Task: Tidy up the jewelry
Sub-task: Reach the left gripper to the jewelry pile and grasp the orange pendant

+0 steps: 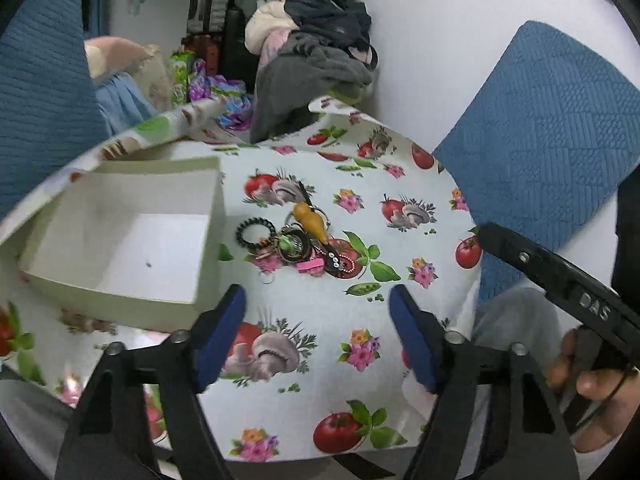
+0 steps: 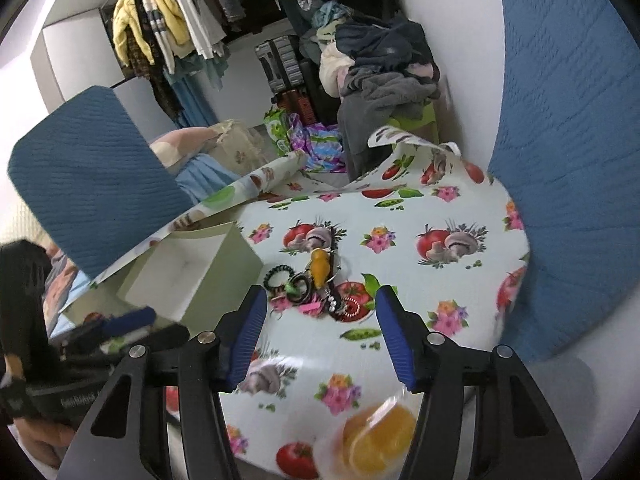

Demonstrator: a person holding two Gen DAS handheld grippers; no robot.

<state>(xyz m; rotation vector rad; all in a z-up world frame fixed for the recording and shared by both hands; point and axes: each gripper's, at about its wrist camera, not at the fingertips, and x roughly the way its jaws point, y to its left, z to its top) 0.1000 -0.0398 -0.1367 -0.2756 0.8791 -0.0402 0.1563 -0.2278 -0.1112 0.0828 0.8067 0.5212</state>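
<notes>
So your jewelry pile (image 1: 298, 246) sits mid-surface on the vegetable-print cloth (image 1: 320, 344), all tangled in one clump: yellow-orange pear-shaped pendant (image 1: 307, 220) on top, black beaded bracelet (image 1: 254, 232) on its left side, dark rings (image 1: 294, 245) in the middle, a pink piece (image 1: 310, 267) and a string of small beads (image 1: 344, 264) at the near right edge. A thin dark strip runs away from the pendant toward the far side. In the right wrist view the same clump (image 2: 316, 288) lies just past your claw tips, pendant (image 2: 320, 268) uppermost.

White open-top box (image 1: 120, 240) stands just left of the pile, apart from it, nothing but a tiny dark speck on its floor.

Your left claw (image 1: 318, 320) is spread, blue pads (image 1: 220, 336) apart, nothing between them, above bare cloth on the near side of the pile. Your right claw (image 2: 320, 332) is likewise apart and holding nothing, pads (image 2: 394, 340) either side of the pile's near edge but not touching it. Right claw also shows at the right edge of the left view (image 1: 560, 276), your hand (image 1: 592, 400) on its grip.

Blurred orange thing (image 2: 376, 440) in clear wrap at the surface's near edge. Blue quilted chair backs (image 1: 552, 152) flank the surface; heaped clothes (image 2: 384, 68) and a hanging rack (image 2: 168, 28) behind
</notes>
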